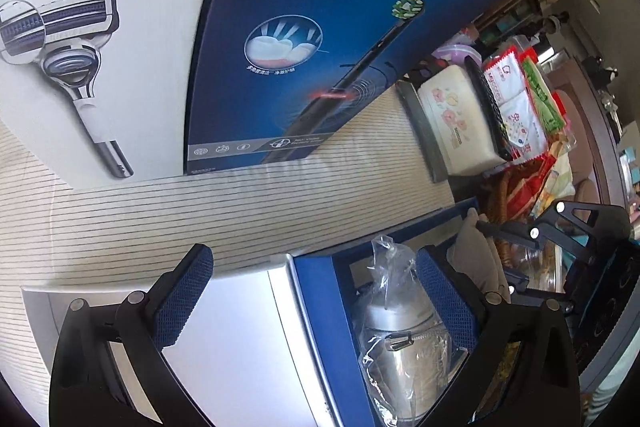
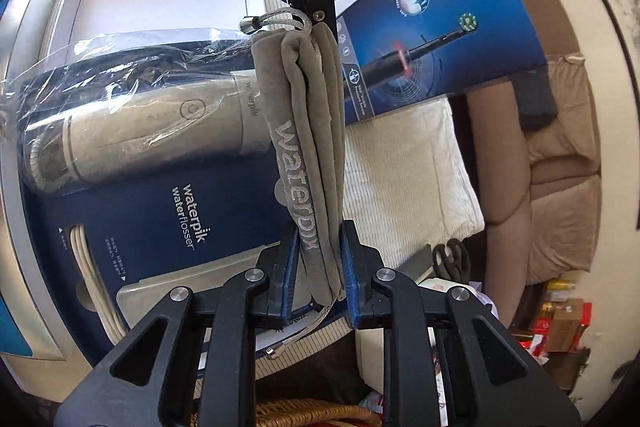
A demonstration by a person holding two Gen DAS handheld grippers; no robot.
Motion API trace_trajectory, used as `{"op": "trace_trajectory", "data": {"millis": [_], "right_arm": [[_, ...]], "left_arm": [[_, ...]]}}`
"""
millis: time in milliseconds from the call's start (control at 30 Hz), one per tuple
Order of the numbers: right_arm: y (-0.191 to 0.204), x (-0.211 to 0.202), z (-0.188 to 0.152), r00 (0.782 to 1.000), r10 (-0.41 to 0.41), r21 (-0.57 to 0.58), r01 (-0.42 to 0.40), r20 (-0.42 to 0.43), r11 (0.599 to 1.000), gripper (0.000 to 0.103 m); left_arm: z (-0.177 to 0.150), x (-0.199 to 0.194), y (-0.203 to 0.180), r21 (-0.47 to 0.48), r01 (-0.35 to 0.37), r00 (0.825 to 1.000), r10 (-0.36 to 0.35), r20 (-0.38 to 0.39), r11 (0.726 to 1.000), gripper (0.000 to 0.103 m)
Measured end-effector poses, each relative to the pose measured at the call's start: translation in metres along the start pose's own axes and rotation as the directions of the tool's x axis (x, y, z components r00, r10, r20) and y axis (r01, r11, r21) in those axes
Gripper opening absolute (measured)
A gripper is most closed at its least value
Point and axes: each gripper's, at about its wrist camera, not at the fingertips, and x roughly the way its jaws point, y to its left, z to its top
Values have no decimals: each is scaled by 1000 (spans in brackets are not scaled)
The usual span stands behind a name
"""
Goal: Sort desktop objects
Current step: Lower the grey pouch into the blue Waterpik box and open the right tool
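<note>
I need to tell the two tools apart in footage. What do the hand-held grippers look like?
Both look alike: the left hand-held gripper and right hand-held gripper have matte black angular linkage arms with cut-out windows, silver round pivot pins, and blue textured pads on the fingers. White lettering ending ".AI" marks the left body in the right wrist view.

A grey drawstring pouch (image 2: 310, 147) bearing pale grey "waterpik" lettering hangs between black gripper arms with blue mesh pads (image 2: 352, 267). Beneath it, a silver-white water flosser (image 2: 156, 135) lies in clear plastic over a navy box insert (image 2: 168, 227) printed in white. A deep blue Oral-B box (image 1: 320, 59) stands beside a white razor box (image 1: 100, 27), both on a cream cloth (image 1: 180, 211) crossed by thin dark stripes.
</note>
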Motion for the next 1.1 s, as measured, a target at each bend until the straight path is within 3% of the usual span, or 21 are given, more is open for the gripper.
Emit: {"op": "trace_trajectory", "data": {"millis": [300, 600, 733, 800, 933, 1100], "right_arm": [[-13, 17, 2, 999, 20, 43, -21, 30, 999, 19], [-13, 26, -2, 999, 30, -73, -32, -23, 997, 19], [-15, 30, -2, 999, 27, -106, -32, -45, 994, 19], [-15, 32, -1, 999, 25, -115, -30, -46, 993, 19], [-7, 37, 0, 998, -22, -179, 11, -59, 984, 19], [10, 39, -2, 995, -81, -288, 60, -65, 956, 19]], "left_arm": [[10, -10, 4, -7, 39, 998, -39, 55, 999, 103], [22, -2, -20, 78, 13, 1000, -14, 13, 997, 103], [27, -17, -19, 44, 79, 995, -81, 56, 996, 103], [29, -18, -23, 52, 91, 995, -94, 42, 994, 103], [29, -1, -32, 89, 13, 1000, -12, -15, 996, 103], [22, 23, -32, 98, -33, 996, 40, -74, 995, 103]]}}
